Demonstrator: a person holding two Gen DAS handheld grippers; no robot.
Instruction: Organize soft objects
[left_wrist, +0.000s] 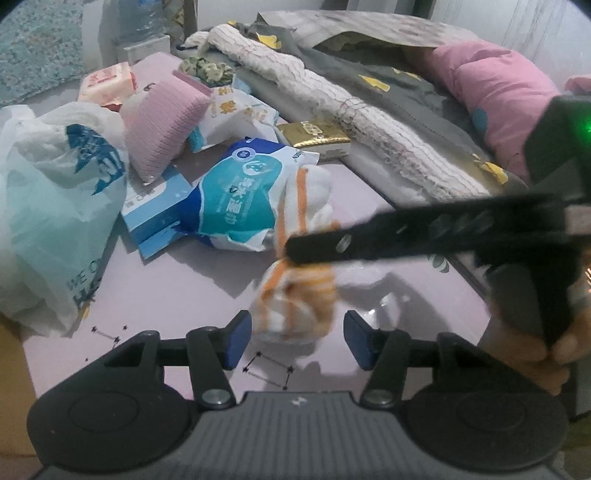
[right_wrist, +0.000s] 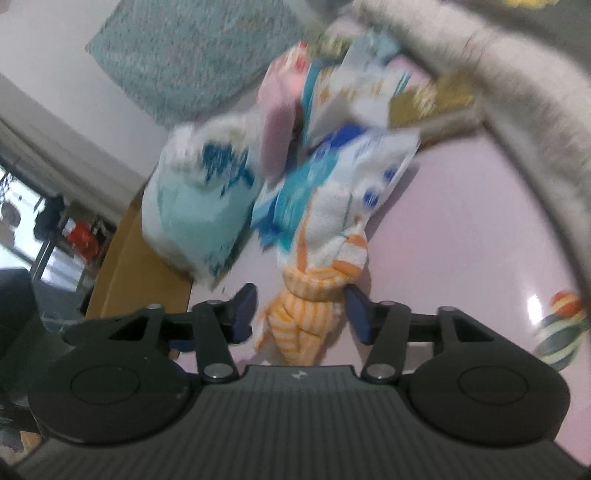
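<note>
Right view's all smeared: packets (right_wrist: 354, 110) beyond the hand-held gripper unreadable. A black finger (left_wrist: 406, 236) crosses the striped towel (left_wrist: 295, 302), hiding its middle; towel blurred.

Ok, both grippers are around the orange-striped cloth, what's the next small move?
Probably close the left gripper on the near end of the orange-striped cloth. Its blue pads stand apart on either side of the bundle without pressing it. The right gripper looks open too, one pad at most brushing the cloth, so nothing seems to hold it above the pink tabletop.
</note>
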